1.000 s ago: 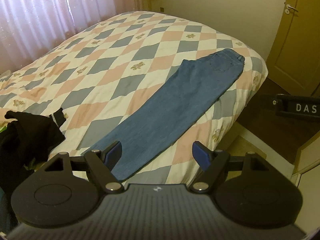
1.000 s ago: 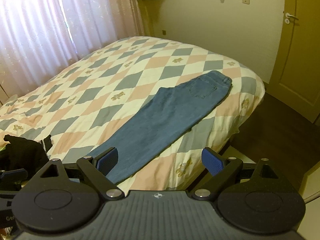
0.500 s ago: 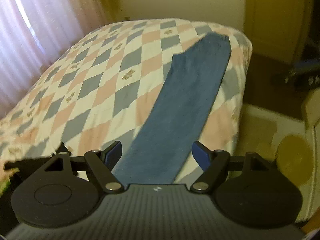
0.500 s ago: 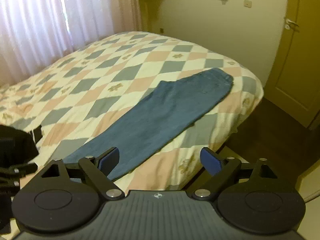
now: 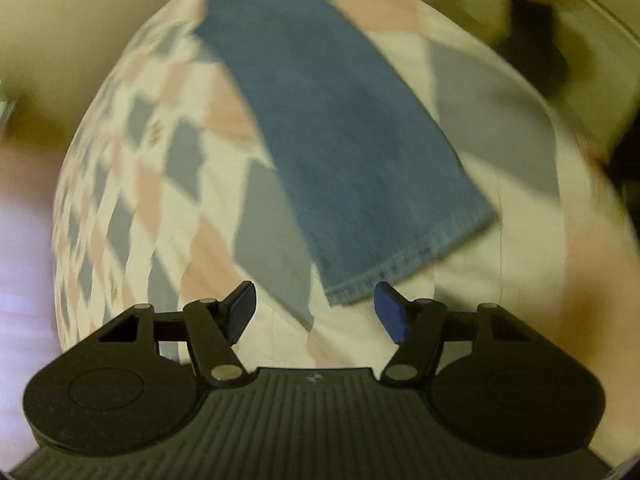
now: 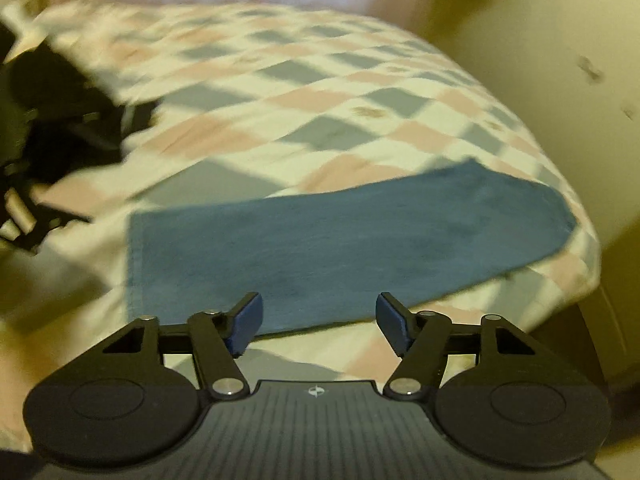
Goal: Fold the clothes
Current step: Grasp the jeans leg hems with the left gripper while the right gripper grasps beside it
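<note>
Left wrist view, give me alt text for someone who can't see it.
A pair of blue denim jeans lies flat on a bed with a pink, grey and cream diamond-patterned bedspread, the hemmed leg end nearest the camera. The open left gripper hovers just short of that hem, touching nothing. The picture is motion-blurred.

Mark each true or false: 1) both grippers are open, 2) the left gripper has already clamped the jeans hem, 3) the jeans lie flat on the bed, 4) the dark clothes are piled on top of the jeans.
1) True: the left gripper and right gripper both stand open and empty.
2) False: it only hangs near the hem of the jeans.
3) True: they lie stretched out on the checked bedspread.
4) False: the dark clothes lie apart, beside the jeans.
</note>
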The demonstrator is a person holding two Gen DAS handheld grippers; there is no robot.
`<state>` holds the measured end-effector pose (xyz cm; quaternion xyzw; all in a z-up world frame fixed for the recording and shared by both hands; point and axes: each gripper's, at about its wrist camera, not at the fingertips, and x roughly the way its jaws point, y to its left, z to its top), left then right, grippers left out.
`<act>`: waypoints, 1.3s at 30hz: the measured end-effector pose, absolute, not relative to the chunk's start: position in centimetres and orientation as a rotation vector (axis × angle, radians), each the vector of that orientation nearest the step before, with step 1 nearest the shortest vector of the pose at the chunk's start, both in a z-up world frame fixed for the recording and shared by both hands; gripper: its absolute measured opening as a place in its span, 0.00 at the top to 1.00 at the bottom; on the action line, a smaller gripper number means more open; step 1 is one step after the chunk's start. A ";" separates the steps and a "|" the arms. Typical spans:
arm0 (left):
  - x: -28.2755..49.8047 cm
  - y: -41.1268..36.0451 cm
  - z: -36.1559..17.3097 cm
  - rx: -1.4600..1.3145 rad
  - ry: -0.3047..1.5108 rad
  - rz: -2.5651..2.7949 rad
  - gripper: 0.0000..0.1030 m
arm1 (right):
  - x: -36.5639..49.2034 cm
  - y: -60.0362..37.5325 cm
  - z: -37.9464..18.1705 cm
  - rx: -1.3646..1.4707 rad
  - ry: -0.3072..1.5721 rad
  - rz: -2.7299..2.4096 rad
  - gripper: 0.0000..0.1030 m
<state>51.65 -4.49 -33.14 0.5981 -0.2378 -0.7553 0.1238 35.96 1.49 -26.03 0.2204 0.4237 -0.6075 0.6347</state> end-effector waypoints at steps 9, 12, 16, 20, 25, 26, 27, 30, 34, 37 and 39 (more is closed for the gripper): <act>54.9 -3.9 -42.4 1.709 -1.258 -2.275 0.39 | 48.7 3.6 -35.9 0.187 1.187 -1.081 0.52; 55.4 -4.1 -44.4 1.673 -1.395 -2.278 0.41 | 51.5 4.0 -39.1 0.046 1.273 -1.094 0.49; 56.3 -3.9 -46.5 1.585 -1.537 -2.281 0.42 | 53.2 4.5 -42.5 -0.018 1.352 -1.109 0.45; 57.2 -4.2 -47.8 1.456 -1.604 -2.290 0.37 | 54.5 5.8 -45.9 -0.143 1.428 -1.162 0.42; 56.4 -5.2 -48.5 1.366 -1.670 -2.294 0.38 | 55.0 4.8 -47.4 -0.230 1.437 -1.254 0.43; 56.3 -5.2 -48.6 1.363 -1.687 -2.301 0.42 | 55.0 4.6 -47.7 -0.237 1.439 -1.263 0.43; 56.3 -5.2 -48.8 1.358 -1.705 -2.306 0.51 | 55.1 4.5 -48.0 -0.254 1.444 -1.267 0.43; 57.5 -4.3 -50.0 1.299 -1.785 -2.279 0.72 | 55.3 4.9 -48.8 -0.305 1.460 -1.264 0.45; 58.1 -3.9 -50.7 1.232 -1.814 -2.240 0.73 | 55.2 4.8 -48.9 -0.308 1.465 -1.263 0.46; 57.8 -4.1 -50.2 1.259 -1.799 -2.253 0.73 | 55.1 4.4 -47.5 -0.214 1.450 -1.268 0.41; 57.9 -4.1 -50.1 1.269 -1.799 -2.258 0.73 | 55.2 4.6 -47.3 -0.190 1.459 -1.263 0.41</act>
